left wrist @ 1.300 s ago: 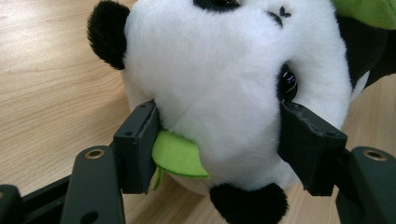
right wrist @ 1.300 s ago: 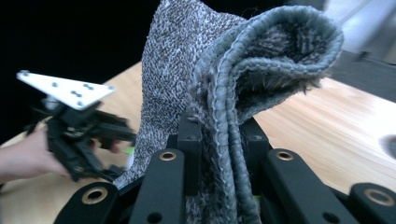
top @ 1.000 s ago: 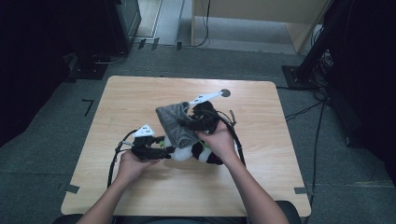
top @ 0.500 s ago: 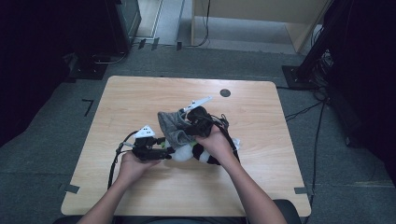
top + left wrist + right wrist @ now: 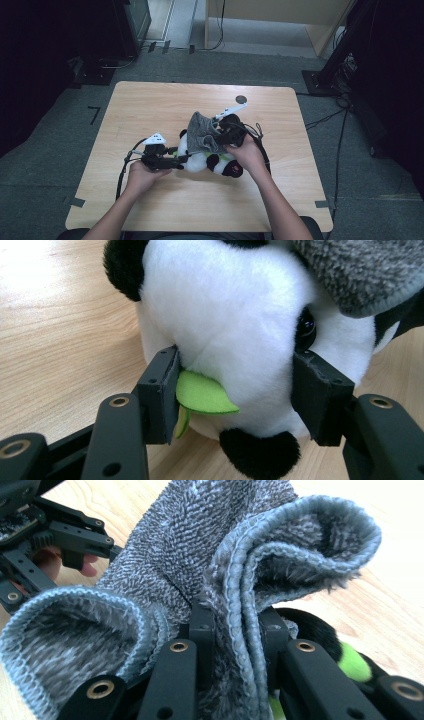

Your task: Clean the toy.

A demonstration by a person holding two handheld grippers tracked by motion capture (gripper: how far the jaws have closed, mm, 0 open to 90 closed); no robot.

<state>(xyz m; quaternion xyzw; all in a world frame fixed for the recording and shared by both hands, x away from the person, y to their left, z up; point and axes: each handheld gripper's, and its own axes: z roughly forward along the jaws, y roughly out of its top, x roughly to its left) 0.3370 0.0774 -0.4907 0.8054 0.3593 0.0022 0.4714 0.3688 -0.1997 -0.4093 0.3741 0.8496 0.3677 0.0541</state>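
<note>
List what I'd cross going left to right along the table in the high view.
Left hand → left gripper → panda toy → right hand.

Wooden table (image 5: 150, 107), grey carpet floor (image 5: 60, 130)

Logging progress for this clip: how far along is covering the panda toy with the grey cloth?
Done: the right tool has the grey cloth pinched and lifted over the plush panda. In hand: the left tool, jaws just closing, braces the panda's head. Left: the cloth only drapes the top, bunched, so it needs spreading and releasing.
</note>
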